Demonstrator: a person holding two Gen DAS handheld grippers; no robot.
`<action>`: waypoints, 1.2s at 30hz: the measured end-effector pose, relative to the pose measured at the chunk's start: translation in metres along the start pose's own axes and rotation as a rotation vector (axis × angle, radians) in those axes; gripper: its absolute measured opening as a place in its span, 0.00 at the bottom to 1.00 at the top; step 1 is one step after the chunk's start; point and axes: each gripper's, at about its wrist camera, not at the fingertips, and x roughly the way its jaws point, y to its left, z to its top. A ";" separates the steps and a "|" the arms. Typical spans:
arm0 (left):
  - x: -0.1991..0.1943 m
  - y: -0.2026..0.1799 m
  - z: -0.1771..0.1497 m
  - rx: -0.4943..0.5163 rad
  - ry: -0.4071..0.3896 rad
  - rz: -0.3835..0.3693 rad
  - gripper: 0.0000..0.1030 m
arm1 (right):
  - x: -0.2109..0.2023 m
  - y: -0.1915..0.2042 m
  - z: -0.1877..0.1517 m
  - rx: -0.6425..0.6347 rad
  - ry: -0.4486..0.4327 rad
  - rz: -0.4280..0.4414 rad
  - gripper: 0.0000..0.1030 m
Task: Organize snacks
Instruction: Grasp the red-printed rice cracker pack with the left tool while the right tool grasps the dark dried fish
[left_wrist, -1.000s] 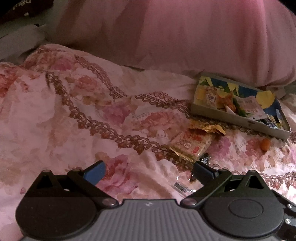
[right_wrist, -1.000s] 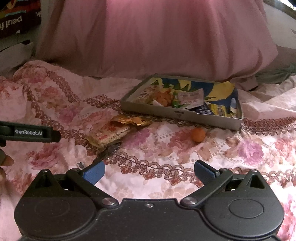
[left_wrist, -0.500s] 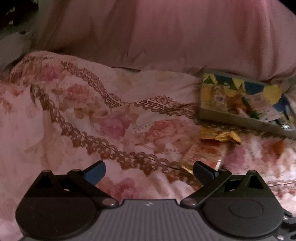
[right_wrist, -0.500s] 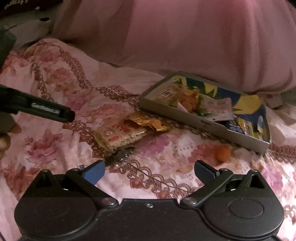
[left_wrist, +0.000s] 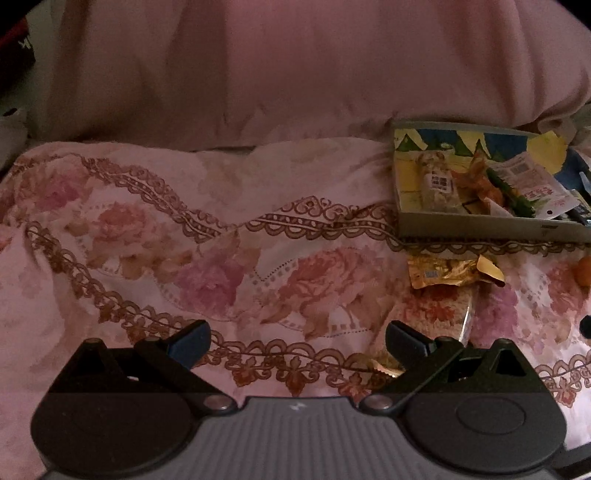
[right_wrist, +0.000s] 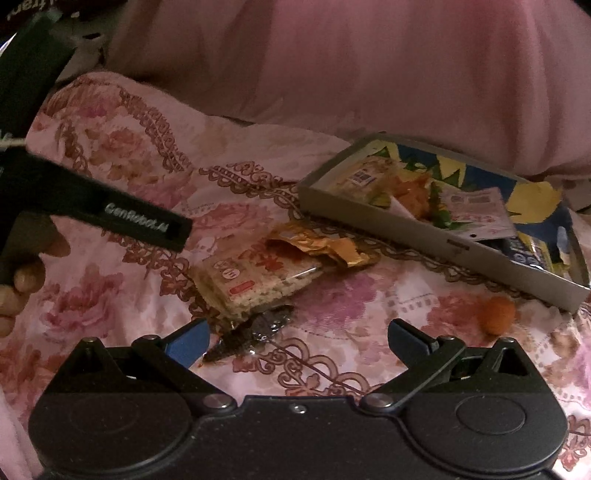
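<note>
Left claw (left_wrist: 297, 341) shifted left; both spread, empty.

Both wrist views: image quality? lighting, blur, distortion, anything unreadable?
Left wrist view: dim, pink cast, soft; fisheye bends the snack box; black vignette corners. Right wrist view: equally dim, slightly sharper; cracker packet print visible but unreadable, dark wrapper near the right gripper lost in shadow.

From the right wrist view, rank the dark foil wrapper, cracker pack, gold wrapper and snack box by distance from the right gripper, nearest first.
1. dark foil wrapper, beside the right gripper's left finger.
2. cracker pack, just beyond it.
3. gold wrapper, overlapping the pack's far end.
4. snack box, far right.
</note>
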 end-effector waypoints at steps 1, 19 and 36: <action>0.003 0.000 0.000 -0.003 0.005 -0.004 1.00 | 0.002 0.001 -0.001 -0.009 0.003 0.002 0.99; 0.034 -0.019 0.018 0.031 -0.038 -0.261 1.00 | 0.048 0.021 -0.003 -0.055 0.060 0.097 0.97; 0.059 -0.037 0.004 0.116 0.057 -0.373 0.82 | 0.041 0.008 -0.003 -0.024 0.113 -0.018 0.68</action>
